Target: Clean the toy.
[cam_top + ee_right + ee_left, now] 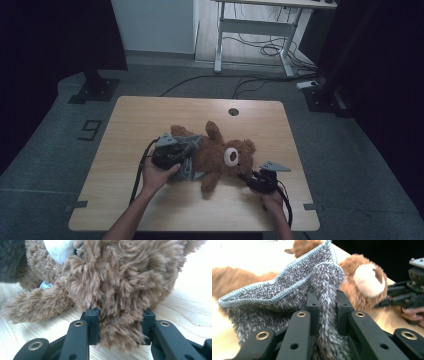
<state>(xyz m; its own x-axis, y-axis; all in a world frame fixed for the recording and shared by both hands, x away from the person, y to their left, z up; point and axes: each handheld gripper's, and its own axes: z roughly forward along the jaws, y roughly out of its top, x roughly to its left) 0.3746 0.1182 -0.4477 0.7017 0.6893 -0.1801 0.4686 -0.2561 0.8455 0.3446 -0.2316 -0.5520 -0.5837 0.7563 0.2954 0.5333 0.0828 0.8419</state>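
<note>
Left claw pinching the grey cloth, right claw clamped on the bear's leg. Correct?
Not quite. The right claw grips the teddy bear at its head, as the right gripper view shows, not a leg. The left claw does pinch the grey cloth.

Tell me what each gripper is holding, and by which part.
The left gripper pinches a bunched fold of the grey cloth. The right gripper clamps the teddy bear by a tuft of fur on its head.

The teddy bear (215, 155) sprawls across the middle of the surface (150, 115), blocking a straight pass; the far strip's wide open; so's the near edge between the forearms.
</note>
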